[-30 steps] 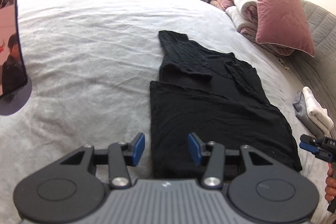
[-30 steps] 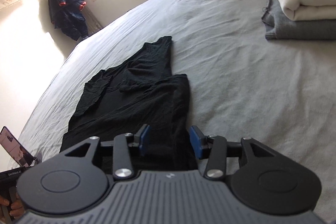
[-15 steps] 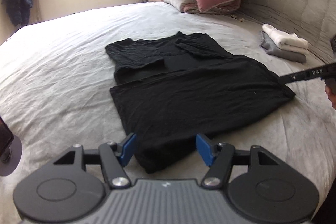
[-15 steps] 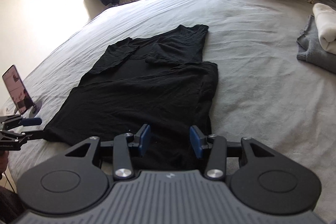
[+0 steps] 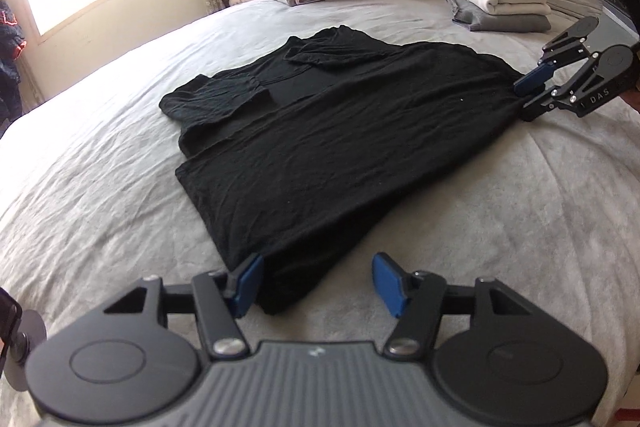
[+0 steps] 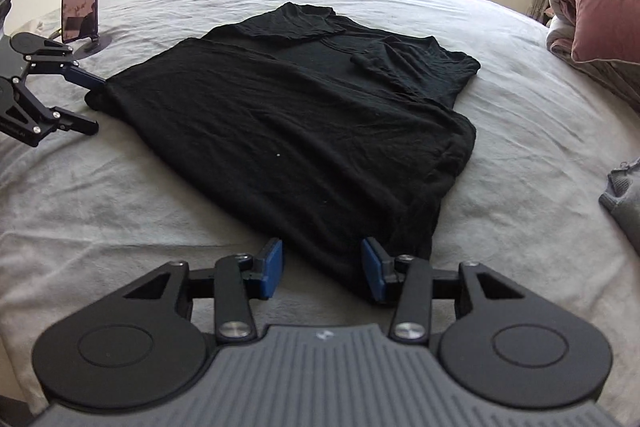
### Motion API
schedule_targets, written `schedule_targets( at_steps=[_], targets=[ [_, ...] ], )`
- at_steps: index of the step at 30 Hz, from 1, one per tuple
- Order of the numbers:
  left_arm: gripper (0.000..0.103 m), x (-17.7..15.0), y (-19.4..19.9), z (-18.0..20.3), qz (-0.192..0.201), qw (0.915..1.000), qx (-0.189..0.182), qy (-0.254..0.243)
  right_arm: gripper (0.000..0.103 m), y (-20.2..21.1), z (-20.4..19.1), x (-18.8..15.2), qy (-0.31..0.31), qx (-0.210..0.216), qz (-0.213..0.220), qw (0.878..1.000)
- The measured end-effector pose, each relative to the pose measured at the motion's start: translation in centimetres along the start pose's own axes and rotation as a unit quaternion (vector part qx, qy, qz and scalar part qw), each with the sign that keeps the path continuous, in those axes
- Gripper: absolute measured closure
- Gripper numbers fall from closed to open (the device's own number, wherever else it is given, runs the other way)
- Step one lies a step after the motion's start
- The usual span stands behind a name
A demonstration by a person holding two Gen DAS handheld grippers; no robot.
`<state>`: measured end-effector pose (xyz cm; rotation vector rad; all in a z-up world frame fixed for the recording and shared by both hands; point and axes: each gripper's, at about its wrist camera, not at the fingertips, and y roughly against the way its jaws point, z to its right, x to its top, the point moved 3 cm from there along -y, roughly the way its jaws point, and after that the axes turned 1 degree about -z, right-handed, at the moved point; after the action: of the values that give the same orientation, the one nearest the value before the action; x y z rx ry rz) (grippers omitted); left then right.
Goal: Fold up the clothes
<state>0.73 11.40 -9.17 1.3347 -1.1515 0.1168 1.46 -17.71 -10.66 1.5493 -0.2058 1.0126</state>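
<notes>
Shirt, place: we see the black T-shirt [image 5: 340, 147] spread flat in the middle of the grey bed [image 5: 100, 187], with both sleeves already turned in over the chest.
Change, hands: a second ago both wrist views sat tilted and further off. Now both are level and low, at the two corners of the hem.
Change, left jaws: they stand wider than they did a second ago.
Left gripper [image 5: 316, 285]: parted wide around its hem corner. One blue pad is against the cloth edge and the other well clear, so nothing is held.
Right gripper [image 6: 322, 269]: about half parted, with the other hem corner between its pads. We see no pinch on it yet.
Meaning for the task: we judge the side folds done and the bottom-up fold about to begin. Both corners must be gripped before any lift.
Long axis: it runs from the hem at our grippers straight away to the neck.
Pointing: neck end toward the window, hem toward us.
Nearby: a folded pile [image 5: 500, 3] lies well apart, on the right.
</notes>
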Motion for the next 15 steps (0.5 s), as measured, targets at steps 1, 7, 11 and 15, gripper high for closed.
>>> schedule_targets(
  at_steps=[1, 7, 11, 15],
  targets=[
    [0.041, 0.0, -0.1, 0.0, 0.000, 1.0000, 0.002, -0.001, 0.057, -0.1, 0.2, 0.0, 0.002, -0.006, 0.001, 1.000],
    [0.055, -0.1, 0.0, 0.1, 0.004, 0.9998, 0.016, -0.010, 0.090, -0.2, 0.7, 0.2, -0.001, -0.022, 0.008, 1.000],
    [0.072, -0.1, 0.3, 0.3, 0.007, 0.9993, 0.030, -0.022, 0.098, 0.7, 1.0, 0.6, -0.012, -0.028, 0.019, 0.999],
    [0.101, -0.3, 0.4, 0.1, 0.001, 0.9992, 0.034, -0.022, 0.098, 1.3, 1.6, 0.8, -0.019, -0.033, 0.024, 0.999]
  ],
)
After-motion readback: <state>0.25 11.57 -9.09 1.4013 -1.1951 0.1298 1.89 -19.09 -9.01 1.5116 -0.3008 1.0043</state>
